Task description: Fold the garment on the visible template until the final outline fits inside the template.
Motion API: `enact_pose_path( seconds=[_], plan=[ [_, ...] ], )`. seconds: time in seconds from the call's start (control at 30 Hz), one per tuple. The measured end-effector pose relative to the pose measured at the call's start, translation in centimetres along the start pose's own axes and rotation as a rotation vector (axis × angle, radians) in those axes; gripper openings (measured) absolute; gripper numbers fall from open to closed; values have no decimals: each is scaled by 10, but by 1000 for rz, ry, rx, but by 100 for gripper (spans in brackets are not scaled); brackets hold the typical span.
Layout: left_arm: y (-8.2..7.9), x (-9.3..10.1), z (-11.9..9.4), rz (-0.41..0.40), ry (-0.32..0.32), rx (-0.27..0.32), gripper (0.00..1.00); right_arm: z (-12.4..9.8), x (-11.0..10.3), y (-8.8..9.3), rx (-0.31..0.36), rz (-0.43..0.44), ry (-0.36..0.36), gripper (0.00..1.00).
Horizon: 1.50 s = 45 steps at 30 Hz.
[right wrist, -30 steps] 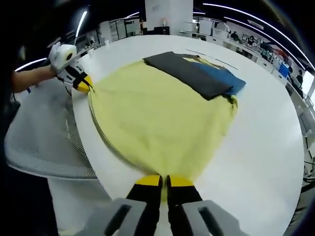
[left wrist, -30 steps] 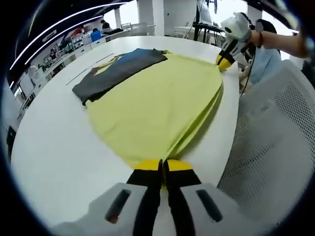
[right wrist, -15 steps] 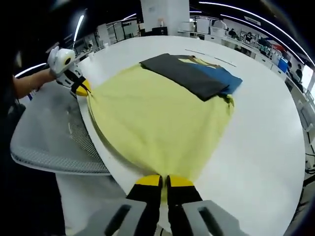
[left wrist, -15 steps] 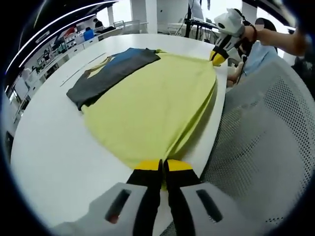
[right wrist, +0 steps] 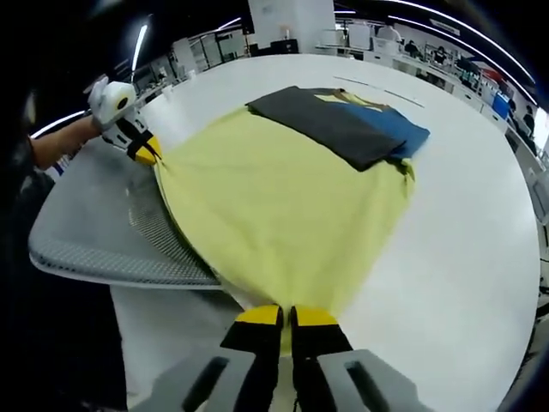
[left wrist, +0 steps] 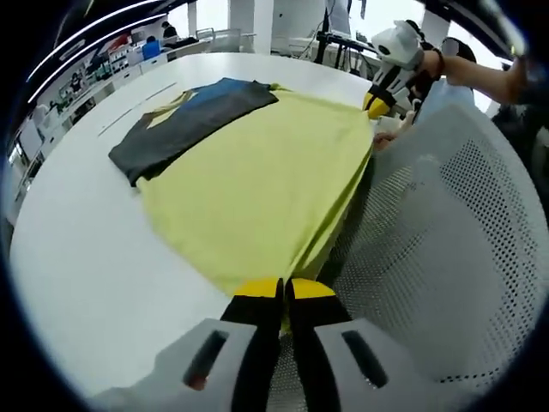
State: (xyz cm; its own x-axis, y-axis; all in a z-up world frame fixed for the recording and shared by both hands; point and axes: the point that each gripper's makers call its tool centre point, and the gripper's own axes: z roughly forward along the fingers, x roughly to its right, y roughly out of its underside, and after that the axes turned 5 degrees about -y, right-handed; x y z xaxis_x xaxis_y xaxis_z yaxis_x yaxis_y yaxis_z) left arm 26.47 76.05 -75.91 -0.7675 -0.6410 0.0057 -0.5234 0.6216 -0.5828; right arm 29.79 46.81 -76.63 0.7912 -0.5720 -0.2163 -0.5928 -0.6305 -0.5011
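A yellow-green garment (left wrist: 257, 180) (right wrist: 283, 202) is stretched flat over the white table (left wrist: 77, 249) (right wrist: 463, 223). Its far part is dark grey, with blue and yellow patches (left wrist: 193, 116) (right wrist: 352, 124). My left gripper (left wrist: 283, 296) is shut on one near corner of the yellow hem, and it appears at the left of the right gripper view (right wrist: 146, 153). My right gripper (right wrist: 285, 319) is shut on the other hem corner, and it appears at the top right of the left gripper view (left wrist: 375, 105). Thin lines on the table beyond the garment (left wrist: 137, 107) (right wrist: 377, 93) may be the template.
A grey mesh chair back (left wrist: 437, 257) (right wrist: 103, 227) stands against the near table edge, partly under the pulled hem. A person's arm (left wrist: 480, 73) (right wrist: 56, 146) holds each gripper. Desks and people fill the far room.
Both grippers have drawn the hem back toward the chair, so the yellow edge now hangs past the table edge over the mesh. Both stay shut on the garment.
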Motion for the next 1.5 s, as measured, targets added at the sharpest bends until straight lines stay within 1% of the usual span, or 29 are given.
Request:
enact_pose_path(
  seconds=[0.13, 0.33, 0.4, 0.53, 0.7, 0.83, 1.0, 1.23, 1.5],
  plan=[
    [4, 8, -6, -24, 24, -13, 0, -2, -7, 5, -22, 10, -19, 0],
    [4, 18, -16, -6, 47, -17, 0, -9, -18, 8, -55, 2, -47, 0],
    [3, 18, -19, -2, 47, -21, 0, -12, -17, 5, -49, 6, -38, 0],
    [-5, 15, -24, 13, 45, -19, 0, -17, -11, -6, -22, 19, -12, 0],
    [-15, 4, -28, 13, 22, -9, 0, -22, -5, -18, -12, -8, 7, 0],
    [-27, -10, -34, 8, -22, 19, 0, -27, 1, -31, 6, -29, 28, 0],
    [-45, -24, -40, 8, -67, 49, 0, -37, 12, -52, 49, -48, 66, 0],
    [-62, -44, -46, -5, -121, 83, 0, -47, 25, -79, 102, -62, 98, 0],
    [-86, -70, -54, -23, -206, 147, 0, -58, 39, -107, 161, -82, 134, 0]
  ],
)
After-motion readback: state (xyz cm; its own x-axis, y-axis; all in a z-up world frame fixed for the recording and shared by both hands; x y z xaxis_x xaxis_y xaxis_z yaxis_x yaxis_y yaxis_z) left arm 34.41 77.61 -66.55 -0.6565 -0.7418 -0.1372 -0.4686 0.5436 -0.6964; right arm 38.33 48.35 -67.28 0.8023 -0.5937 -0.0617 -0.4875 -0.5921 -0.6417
